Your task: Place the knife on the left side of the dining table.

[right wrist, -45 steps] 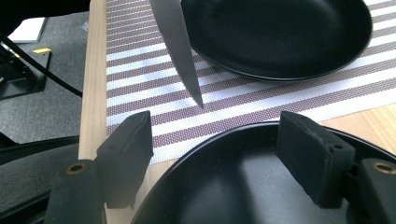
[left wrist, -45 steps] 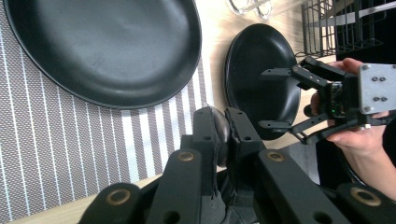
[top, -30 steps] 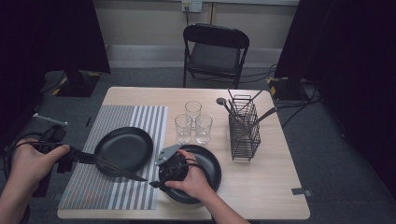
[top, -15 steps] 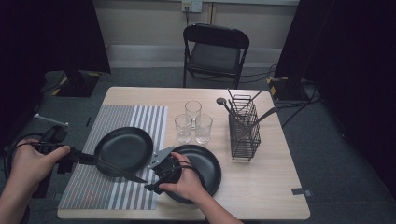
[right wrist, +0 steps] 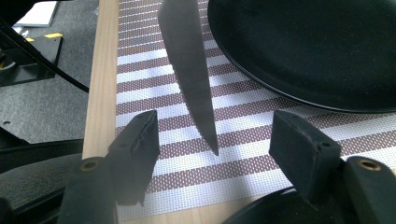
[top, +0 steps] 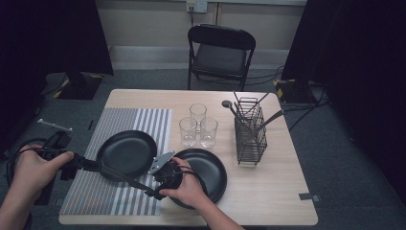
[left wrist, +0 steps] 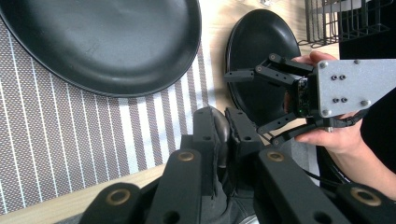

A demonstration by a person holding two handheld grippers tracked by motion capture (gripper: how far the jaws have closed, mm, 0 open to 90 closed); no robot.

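Passing the knife (right wrist: 189, 70) from left gripper (left wrist: 222, 135) to right gripper (right wrist: 215, 128).
Clenched, apparently, on the handle at left; blade tip untouched between the right's spread jaws, just now narrowing. Pinch the flat sides squarely, clear of the serrated edge, above the striped mat (right wrist: 154, 93), short of the black plate (right wrist: 303, 46) beyond, before loosening left.
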